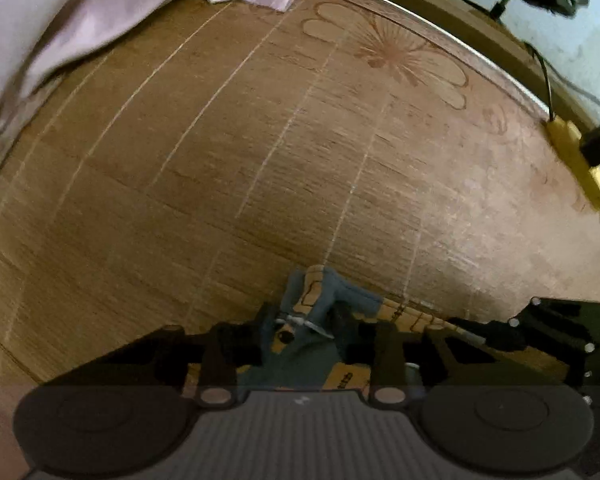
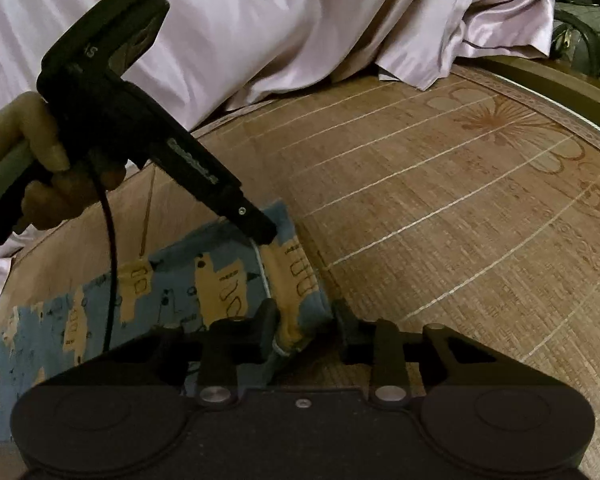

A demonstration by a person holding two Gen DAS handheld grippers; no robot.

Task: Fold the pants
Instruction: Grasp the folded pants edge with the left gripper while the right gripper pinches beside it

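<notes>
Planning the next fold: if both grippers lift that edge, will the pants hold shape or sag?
Probably sag: the pants are thin printed cloth, already bunched at the right gripper. They look light. On the smooth mat they may slide rather than stay put.

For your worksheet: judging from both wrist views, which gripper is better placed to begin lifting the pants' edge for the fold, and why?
Probably the left. The left gripper has pants fabric bunched between its fingers, seemingly gripped. The right gripper has its jaws apart around the hem corner, not yet closed.
</notes>
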